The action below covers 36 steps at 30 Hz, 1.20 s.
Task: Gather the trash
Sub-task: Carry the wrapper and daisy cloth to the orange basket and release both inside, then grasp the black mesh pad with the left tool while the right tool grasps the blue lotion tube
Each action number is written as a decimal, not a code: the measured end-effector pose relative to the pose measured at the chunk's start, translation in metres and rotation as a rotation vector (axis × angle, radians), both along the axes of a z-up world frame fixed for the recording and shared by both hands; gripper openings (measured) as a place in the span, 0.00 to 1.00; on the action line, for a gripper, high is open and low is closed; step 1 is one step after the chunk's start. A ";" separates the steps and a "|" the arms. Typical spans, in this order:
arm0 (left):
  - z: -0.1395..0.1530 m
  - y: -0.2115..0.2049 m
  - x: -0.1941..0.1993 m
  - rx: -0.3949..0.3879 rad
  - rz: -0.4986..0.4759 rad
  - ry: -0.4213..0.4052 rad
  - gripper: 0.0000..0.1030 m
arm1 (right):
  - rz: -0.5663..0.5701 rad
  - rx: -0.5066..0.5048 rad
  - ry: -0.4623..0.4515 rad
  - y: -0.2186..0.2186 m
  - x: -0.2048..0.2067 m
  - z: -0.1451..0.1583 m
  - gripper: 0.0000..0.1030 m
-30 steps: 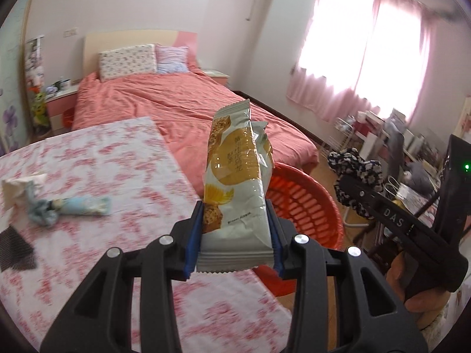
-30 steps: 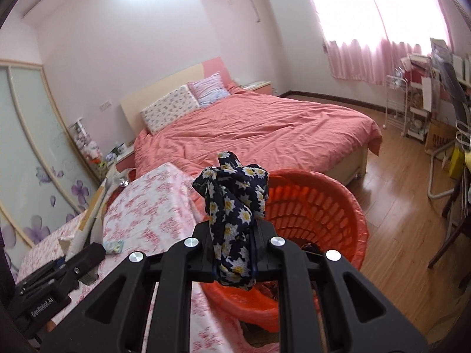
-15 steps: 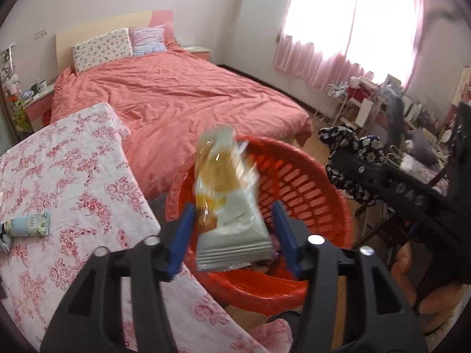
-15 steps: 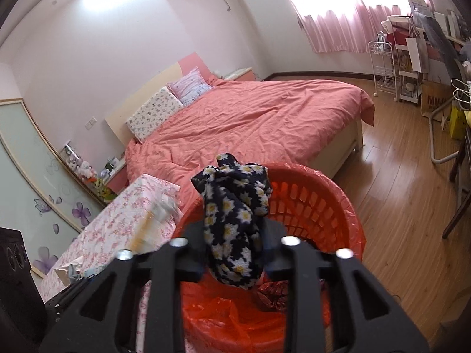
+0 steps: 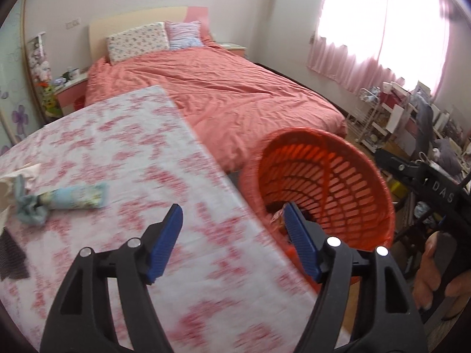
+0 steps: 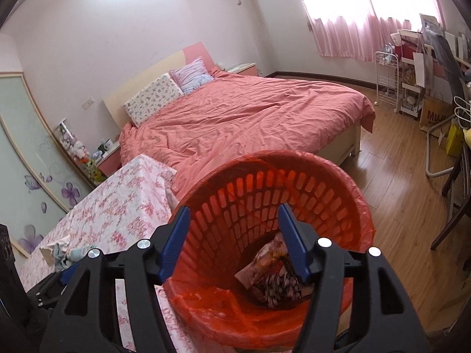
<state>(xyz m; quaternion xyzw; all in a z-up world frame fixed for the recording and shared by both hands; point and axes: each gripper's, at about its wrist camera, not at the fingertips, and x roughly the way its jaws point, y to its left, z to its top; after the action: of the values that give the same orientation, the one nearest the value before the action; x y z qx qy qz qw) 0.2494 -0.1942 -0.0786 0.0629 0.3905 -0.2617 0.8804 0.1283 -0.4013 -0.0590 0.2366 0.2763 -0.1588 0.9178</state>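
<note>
Orange basket (image 6: 347,194) holds snack packet (image 6: 265,261) slanting upward.

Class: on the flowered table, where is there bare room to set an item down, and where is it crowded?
Free: the table stretch between the tube and the basket side edge, and the far end toward the bed. Crowded: the left edge, around tube, tissue and dark cloth.

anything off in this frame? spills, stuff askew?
No spill. The snack wrapper and floral cloth lie inside the orange basket. Still out on the table: a pale blue tube and crumpled tissue.
</note>
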 end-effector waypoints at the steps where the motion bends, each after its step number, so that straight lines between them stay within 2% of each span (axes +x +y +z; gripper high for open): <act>1: -0.001 0.014 0.000 0.013 0.024 -0.008 0.70 | 0.011 -0.010 0.004 0.006 0.001 0.001 0.60; 6: -0.004 0.075 0.006 0.044 0.144 -0.002 0.72 | 0.080 -0.057 0.034 0.040 0.008 0.002 0.60; 13: -0.014 0.196 0.029 0.106 0.419 0.006 0.76 | 0.206 -0.103 0.073 0.092 0.020 -0.003 0.60; 17: -0.025 0.255 0.048 0.131 0.557 0.055 0.76 | 0.267 -0.119 0.096 0.116 0.027 -0.006 0.60; 21: -0.034 0.282 0.061 0.093 0.597 0.106 0.76 | 0.319 -0.126 0.112 0.138 0.035 -0.009 0.60; 23: -0.035 0.282 0.064 0.099 0.590 0.097 0.76 | 0.342 -0.135 0.117 0.148 0.039 -0.010 0.60; 25: -0.035 0.279 0.065 0.110 0.574 0.081 0.68 | 0.363 -0.144 0.120 0.159 0.042 -0.011 0.60; 29: -0.032 0.275 0.061 0.108 0.538 0.061 0.26 | 0.400 -0.147 0.129 0.175 0.053 -0.014 0.60; 30: -0.031 0.278 0.060 0.116 0.540 0.064 0.19 | 0.413 -0.147 0.132 0.180 0.057 -0.015 0.60; 34: -0.030 0.295 0.058 0.138 0.579 0.069 0.17 | 0.467 -0.147 0.146 0.201 0.078 -0.021 0.60; 36: -0.031 0.307 0.056 0.124 0.602 0.073 0.23 | 0.494 -0.154 0.149 0.214 0.092 -0.023 0.60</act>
<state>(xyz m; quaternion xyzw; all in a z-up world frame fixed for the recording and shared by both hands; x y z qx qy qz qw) 0.3049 0.1125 -0.1093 -0.0113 0.4384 0.0329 0.8981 0.2206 -0.1878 -0.0823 0.0790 0.3796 0.0325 0.9212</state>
